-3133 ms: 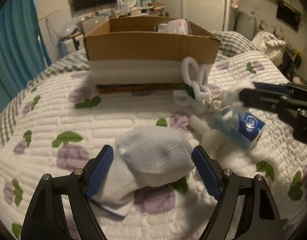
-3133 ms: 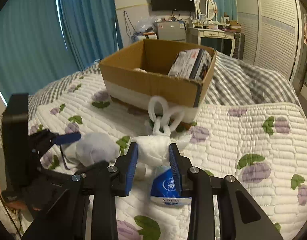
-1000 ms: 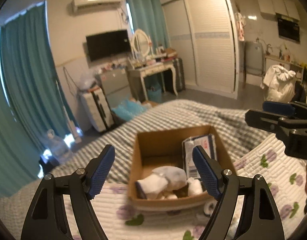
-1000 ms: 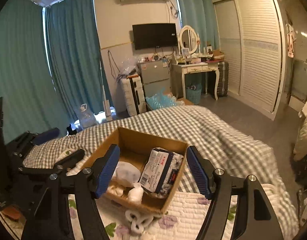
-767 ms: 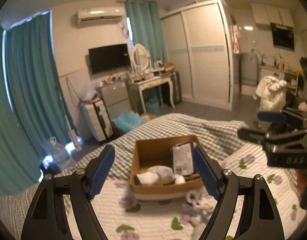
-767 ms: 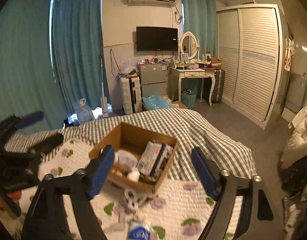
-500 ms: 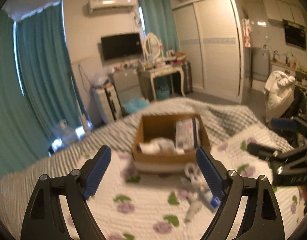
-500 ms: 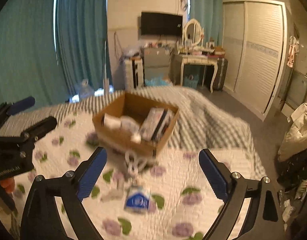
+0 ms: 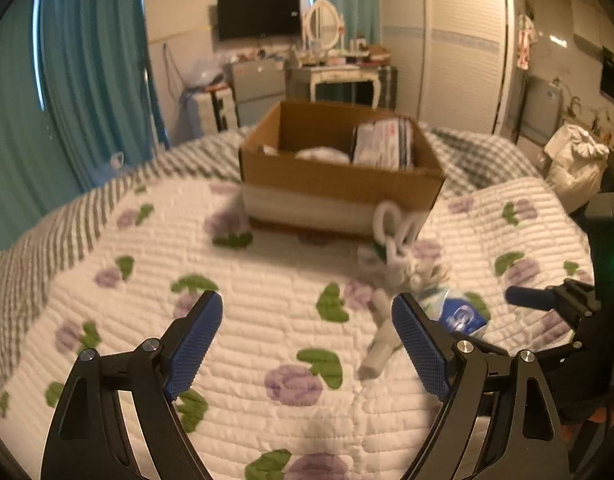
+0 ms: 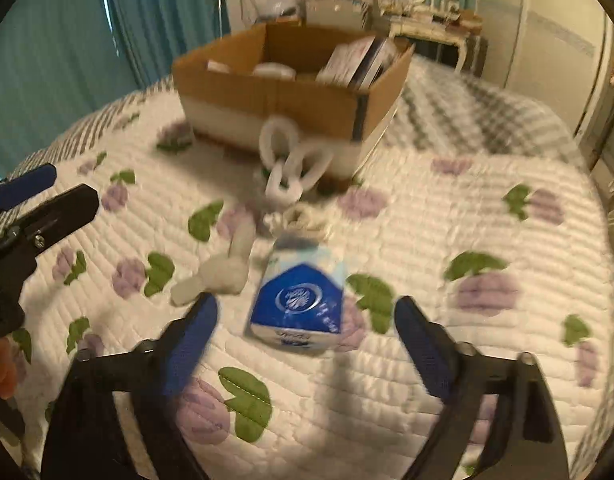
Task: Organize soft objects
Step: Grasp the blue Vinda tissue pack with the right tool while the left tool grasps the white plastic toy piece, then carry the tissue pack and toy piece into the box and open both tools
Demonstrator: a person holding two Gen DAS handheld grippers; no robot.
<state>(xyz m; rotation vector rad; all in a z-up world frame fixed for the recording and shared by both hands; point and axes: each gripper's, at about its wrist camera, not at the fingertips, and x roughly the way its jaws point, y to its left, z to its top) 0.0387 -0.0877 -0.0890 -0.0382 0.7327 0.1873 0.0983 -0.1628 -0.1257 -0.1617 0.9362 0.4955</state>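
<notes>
A blue and white tissue pack (image 10: pixel 297 298) lies on the quilt just ahead of my open, empty right gripper (image 10: pixel 305 334). A small white plush (image 10: pixel 223 270) lies to its left, and a white chain-link soft toy (image 10: pixel 291 164) leans on the cardboard box (image 10: pixel 283 98). The box holds white socks (image 10: pixel 273 70) and a packet (image 10: pixel 357 60). My left gripper (image 9: pixel 307 338) is open and empty above bare quilt. In its view the tissue pack (image 9: pixel 459 314), the plush (image 9: pixel 381 346), the chain toy (image 9: pixel 395 232) and the box (image 9: pixel 339 178) lie ahead to the right.
The floral quilt (image 9: pixel 247 320) covers the bed, with a checked blanket (image 10: pixel 467 100) behind the box. Teal curtains (image 9: pixel 87 80) hang at the left. A dresser (image 9: pixel 339 76) and wardrobe (image 9: pixel 459 48) stand beyond the bed. The right gripper shows at the left view's right edge (image 9: pixel 555 300).
Both grippers have come down from high above the bed to just over the quilt, open and empty. The sock and white item grasped earlier now lie in the box.
</notes>
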